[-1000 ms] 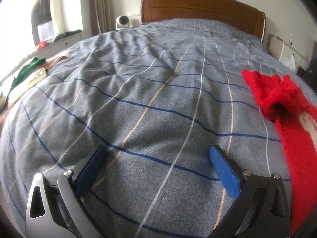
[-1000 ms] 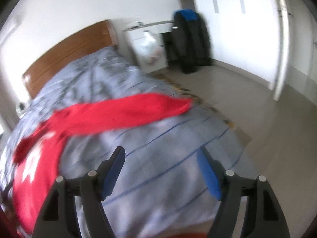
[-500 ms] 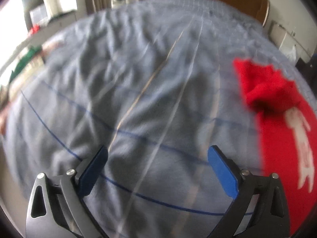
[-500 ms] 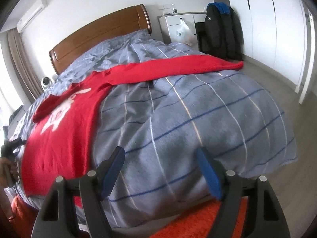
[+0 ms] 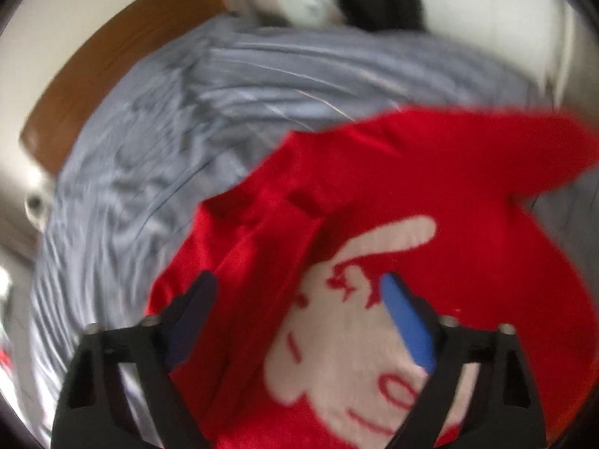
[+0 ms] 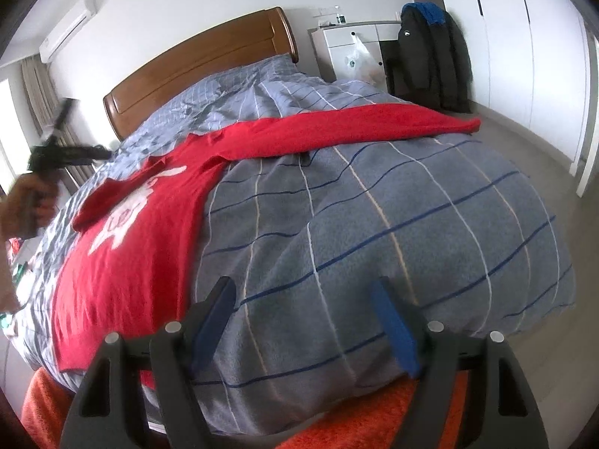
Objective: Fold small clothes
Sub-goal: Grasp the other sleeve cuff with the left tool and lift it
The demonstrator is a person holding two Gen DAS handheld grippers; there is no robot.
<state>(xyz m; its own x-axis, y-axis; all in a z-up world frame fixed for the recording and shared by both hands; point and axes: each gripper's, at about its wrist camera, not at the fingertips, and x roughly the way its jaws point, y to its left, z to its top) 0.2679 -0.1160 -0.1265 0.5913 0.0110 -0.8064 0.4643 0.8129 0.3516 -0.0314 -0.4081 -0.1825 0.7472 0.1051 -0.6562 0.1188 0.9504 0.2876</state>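
Left wrist view (blurred): the left gripper [image 5: 299, 321] is held with jaws apart and empty directly over the red sweater [image 5: 393, 232], whose white chest print lies between the fingers; the folded-in sleeve is just left of the print. Right wrist view: the right gripper [image 6: 303, 321], jaws apart and empty, is at the foot edge of the bed [image 6: 393, 224]. The sweater lies toward the bed's left edge, body running foot to head and one sleeve [image 6: 355, 127] stretched toward the right edge, so the left gripper is judged nearer.

Fleecy red sweater [image 6: 123, 262]; glossy wooden headboard [image 6: 202, 71]
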